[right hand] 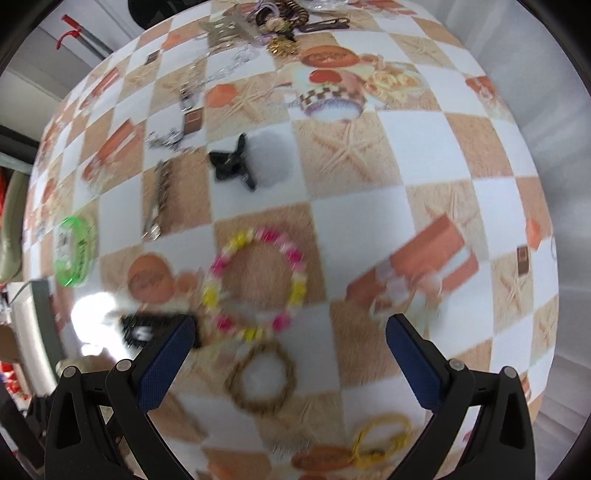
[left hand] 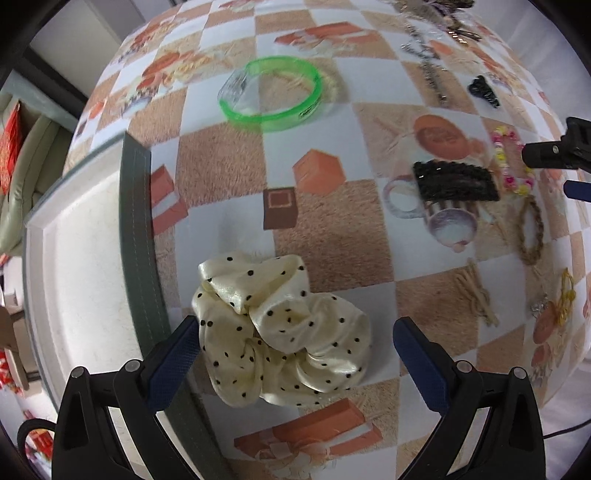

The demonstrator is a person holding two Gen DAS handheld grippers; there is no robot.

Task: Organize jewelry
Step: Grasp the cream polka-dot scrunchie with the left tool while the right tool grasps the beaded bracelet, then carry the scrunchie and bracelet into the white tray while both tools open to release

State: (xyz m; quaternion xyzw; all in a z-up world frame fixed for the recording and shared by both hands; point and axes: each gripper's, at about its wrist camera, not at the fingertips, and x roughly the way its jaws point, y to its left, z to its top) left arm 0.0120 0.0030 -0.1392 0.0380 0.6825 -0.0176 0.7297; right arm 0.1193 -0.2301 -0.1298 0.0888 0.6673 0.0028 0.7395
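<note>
A cream scrunchie with black dots point(left hand: 284, 332) lies on the checked tablecloth, between the fingers of my open left gripper point(left hand: 295, 336), which do not press it. A white tray with a grey-green rim point(left hand: 136, 229) sits just left of it. Farther off lie a green bangle point(left hand: 273, 92) and a black hair clip point(left hand: 456, 181). My right gripper point(right hand: 290, 336) is open above a pink and yellow bead bracelet point(right hand: 255, 280) and a brown braided ring point(right hand: 262, 376); its view is blurred. The green bangle point(right hand: 74, 251) shows at that view's left.
A black claw clip point(right hand: 231, 164), a yellow hair tie point(right hand: 384, 439), silver chains point(right hand: 159, 199) and a heap of hair ties at the far edge point(right hand: 280, 18) lie scattered. The right gripper's tip point(left hand: 554, 151) enters the left view's right side. The table edge curves close on the right.
</note>
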